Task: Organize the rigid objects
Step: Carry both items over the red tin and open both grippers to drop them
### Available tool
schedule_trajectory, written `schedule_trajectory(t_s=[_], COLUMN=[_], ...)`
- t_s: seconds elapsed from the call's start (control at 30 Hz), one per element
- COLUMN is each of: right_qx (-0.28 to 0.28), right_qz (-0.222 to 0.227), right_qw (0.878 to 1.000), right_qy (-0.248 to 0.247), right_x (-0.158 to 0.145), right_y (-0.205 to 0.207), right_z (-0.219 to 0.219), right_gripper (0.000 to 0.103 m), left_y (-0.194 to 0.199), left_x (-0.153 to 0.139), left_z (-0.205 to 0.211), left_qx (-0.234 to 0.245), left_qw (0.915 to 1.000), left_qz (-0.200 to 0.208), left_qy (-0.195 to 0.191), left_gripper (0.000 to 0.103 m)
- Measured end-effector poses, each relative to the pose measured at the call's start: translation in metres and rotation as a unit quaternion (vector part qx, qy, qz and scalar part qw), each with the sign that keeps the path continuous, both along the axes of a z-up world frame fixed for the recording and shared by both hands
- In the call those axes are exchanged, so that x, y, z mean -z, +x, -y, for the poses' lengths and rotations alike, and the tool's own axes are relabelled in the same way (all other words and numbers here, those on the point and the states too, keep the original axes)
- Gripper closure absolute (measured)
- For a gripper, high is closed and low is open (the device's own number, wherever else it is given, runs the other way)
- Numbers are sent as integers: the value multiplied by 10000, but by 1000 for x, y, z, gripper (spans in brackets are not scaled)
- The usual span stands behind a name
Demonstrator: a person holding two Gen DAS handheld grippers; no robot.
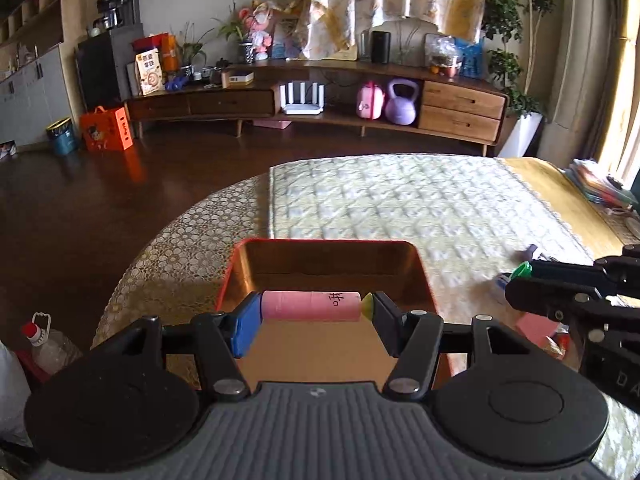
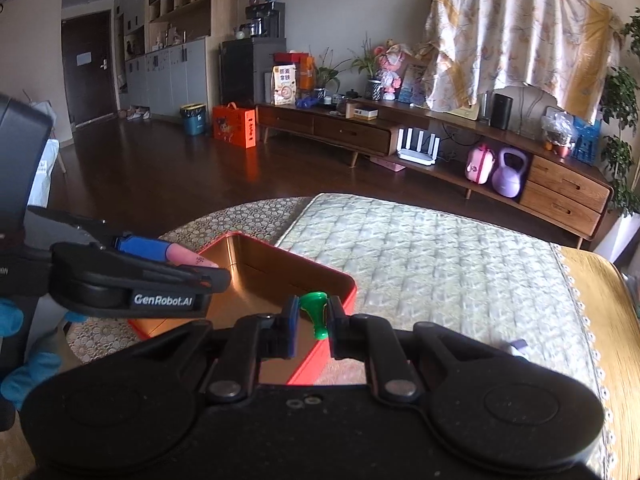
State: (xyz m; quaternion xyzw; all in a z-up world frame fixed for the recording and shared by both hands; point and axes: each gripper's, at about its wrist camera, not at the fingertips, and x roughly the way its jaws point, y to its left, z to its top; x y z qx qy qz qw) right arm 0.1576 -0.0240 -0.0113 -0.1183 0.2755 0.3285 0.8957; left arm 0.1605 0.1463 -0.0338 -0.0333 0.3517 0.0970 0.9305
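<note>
The left claw [image 1: 316,312] is pinched end to end on a pink cylinder [image 1: 310,306], one finger against each flat face, the jaws set about as wide as the cylinder is long. A scrap of handwriting shows on its side and a yellow-green tip peeks out at the right-hand end. It hangs over the open red tin [image 1: 236,264], whose coppery inside looks bare. The cylinder seems light and stiff, probably plastic or card; held by its ends it could pivot or slide out if the squeeze slackens, so a grip across the middle of the barrel would likely be steadier.

The right claw [image 2: 314,316] is drawn nearly together on a small green funnel-shaped piece [image 2: 314,314], gripped at the narrow waist with the flared mouth uppermost. It looks like hard, smooth plastic, very light, and apt to squirt free on its taper; the waist appears to be the sensible place to hold it. This claw sits just above the tin's near corner [image 2: 344,280].

The tin rests on the surface [image 2: 248,212], at the edge of a quilted pale mat [image 1: 400,200]. A few small items lie on the mat to the right, too blurred to name.
</note>
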Motion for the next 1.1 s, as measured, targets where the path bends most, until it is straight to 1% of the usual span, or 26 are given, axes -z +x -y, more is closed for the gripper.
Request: schedule_trajectory(t_s=[0.27,0.47,0.67,0.77,0.93,1.1], right_qx=[-368,-611,-793,-847,-933,-904], right_qz=[-51,-129,-300,-417,-480,-515], right_qw=[9986,9952,9911,9898,9870,9855], right_qy=[-374,-756,-1026,-1068,-1215,-1343], right_x=[26,49,72,80,89,95], right_y=[37,56,71,73,70,67], right_z=[-40,-67,-86,-91,-98,-101], right_gripper=[89,90,90,90,90,90], left_y=[53,84,105,112,121,125], left_x=[19,39,56,62,71,75], left_z=[-29,-38,-40,-42,-46,-39], left_qx=[-127,-201,-98,-44,11,172], left_qw=[9994,9984,9970,9963,9950,9946], left_qz=[-293,-527,-766,-850,-974,-1022], left_qy=[-145,-64,-65,-73,-204,-87], left_gripper=[44,44,44,44,44,44])
